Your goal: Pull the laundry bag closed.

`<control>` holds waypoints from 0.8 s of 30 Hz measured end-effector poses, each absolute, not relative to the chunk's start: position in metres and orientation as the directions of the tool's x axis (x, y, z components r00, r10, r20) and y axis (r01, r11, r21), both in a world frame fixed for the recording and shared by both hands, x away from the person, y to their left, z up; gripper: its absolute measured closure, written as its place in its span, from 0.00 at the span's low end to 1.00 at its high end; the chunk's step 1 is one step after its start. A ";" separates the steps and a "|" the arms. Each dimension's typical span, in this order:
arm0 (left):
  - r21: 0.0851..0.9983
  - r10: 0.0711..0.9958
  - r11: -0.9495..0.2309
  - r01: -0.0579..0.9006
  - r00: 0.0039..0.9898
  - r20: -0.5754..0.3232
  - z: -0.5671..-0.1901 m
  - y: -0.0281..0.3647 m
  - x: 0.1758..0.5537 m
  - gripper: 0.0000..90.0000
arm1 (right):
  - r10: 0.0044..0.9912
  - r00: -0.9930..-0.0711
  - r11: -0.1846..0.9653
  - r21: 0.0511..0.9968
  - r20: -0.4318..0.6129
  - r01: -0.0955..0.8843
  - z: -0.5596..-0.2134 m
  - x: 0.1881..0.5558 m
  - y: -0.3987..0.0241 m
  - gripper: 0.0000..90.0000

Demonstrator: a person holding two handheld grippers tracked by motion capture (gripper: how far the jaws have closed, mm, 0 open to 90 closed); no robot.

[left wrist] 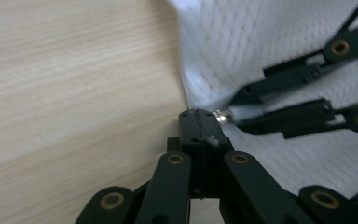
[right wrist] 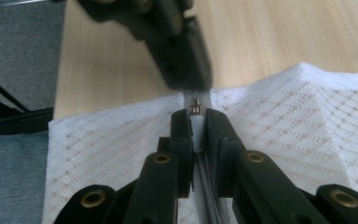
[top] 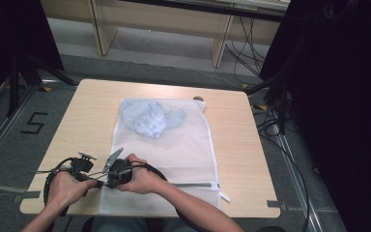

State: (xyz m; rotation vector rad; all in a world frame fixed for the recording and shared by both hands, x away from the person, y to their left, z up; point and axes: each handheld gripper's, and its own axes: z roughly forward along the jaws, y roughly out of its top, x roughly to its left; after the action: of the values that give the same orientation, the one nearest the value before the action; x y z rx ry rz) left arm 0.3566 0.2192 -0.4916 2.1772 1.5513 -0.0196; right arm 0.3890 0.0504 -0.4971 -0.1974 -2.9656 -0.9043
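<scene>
Pale wood table (top: 77, 116) carries our white mesh laundry bag (top: 183, 145); at its near left corner our left gripper (left wrist: 196, 122) clamps the bag's edge to anchor it, while our right gripper (right wrist: 196, 125) pinches the zipper pull (right wrist: 196, 128), seemingly closing the zip

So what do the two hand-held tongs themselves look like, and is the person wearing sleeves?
Both are black. The left tongs and right tongs have flat bar linkages joined by brass-coloured rivets, ending in blocky black jaws. In the high view a grey three-cornered plate sits on the right tool, and a black cable loops off the left one. The forearms are bare, with no sleeves in view.
</scene>
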 end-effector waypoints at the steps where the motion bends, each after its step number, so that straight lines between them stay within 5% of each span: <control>1: 0.384 0.895 -0.202 0.901 0.330 -0.302 -0.491 0.218 0.357 1.00 | 0.103 -0.993 0.833 0.540 0.062 0.120 -0.497 0.389 0.048 0.92; 24: 0.321 0.889 -0.276 0.906 0.368 -0.273 -0.488 0.212 0.362 1.00 | 0.108 -0.992 0.823 0.554 0.064 0.125 -0.498 0.387 0.052 0.92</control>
State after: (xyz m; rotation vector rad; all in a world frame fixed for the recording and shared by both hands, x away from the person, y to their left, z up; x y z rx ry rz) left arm 0.3621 0.2124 -0.4880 2.2139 1.5581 -0.0548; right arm 0.3865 0.0518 -0.4980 -0.1901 -2.9706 -0.9062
